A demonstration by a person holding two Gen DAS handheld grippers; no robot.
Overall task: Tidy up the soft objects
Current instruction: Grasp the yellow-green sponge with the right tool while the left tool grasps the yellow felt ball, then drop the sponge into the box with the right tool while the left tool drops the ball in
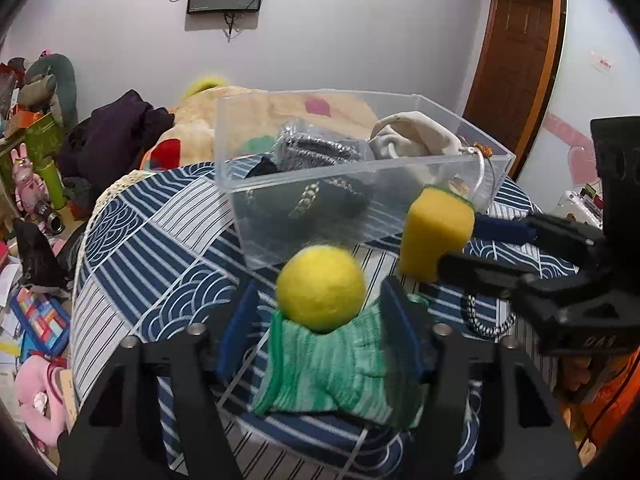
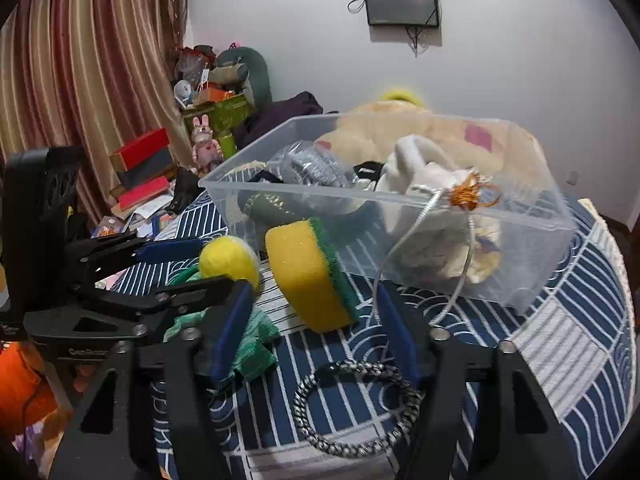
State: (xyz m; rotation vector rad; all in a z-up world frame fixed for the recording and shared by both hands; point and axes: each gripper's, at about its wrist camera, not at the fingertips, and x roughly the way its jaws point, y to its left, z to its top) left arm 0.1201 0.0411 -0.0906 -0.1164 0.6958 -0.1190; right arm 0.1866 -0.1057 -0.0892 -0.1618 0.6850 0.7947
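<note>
A yellow felt ball rests on a green knitted cloth on the blue patterned table. My left gripper is open, its blue pads either side of the ball and cloth. A yellow sponge with a green scrub side stands on edge in front of a clear plastic box. My right gripper is open with the sponge between its fingers. In the left wrist view the right gripper straddles the sponge. In the right wrist view the left gripper flanks the ball.
The clear box holds a white pouch, dark items and a silver bundle. A silver cord hangs over its wall. A braided black-and-white ring lies on the tablecloth. Clutter and plush toys lie beyond the table's left edge.
</note>
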